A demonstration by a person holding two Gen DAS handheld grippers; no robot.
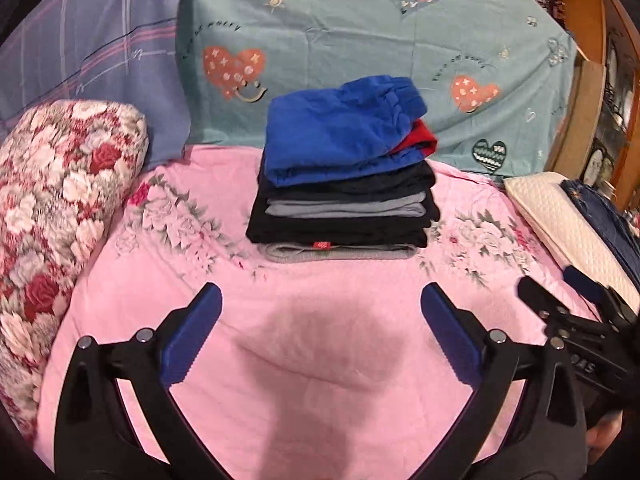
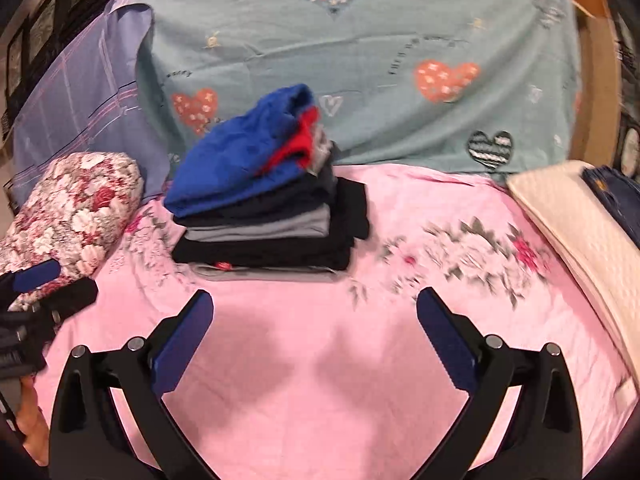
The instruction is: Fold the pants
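Observation:
A stack of folded clothes (image 1: 344,200) sits on the pink floral bed sheet (image 1: 320,360). Folded blue pants with a red lining (image 1: 340,128) lie on top, above dark, grey and black layers. The stack also shows in the right wrist view (image 2: 268,224), with the blue pants (image 2: 244,160) on top. My left gripper (image 1: 320,300) is open and empty, above the pink sheet in front of the stack. My right gripper (image 2: 314,308) is open and empty, in front and to the right of the stack. Each gripper shows at the edge of the other's view.
A rose-patterned rolled quilt (image 1: 60,208) lies at the left. A cream quilted pillow (image 1: 568,232) with dark blue fabric (image 1: 600,216) lies at the right. A teal sheet with hearts (image 1: 360,20) and a purple plaid sheet (image 1: 88,48) cover the back. A wooden frame (image 1: 588,20) stands at the far right.

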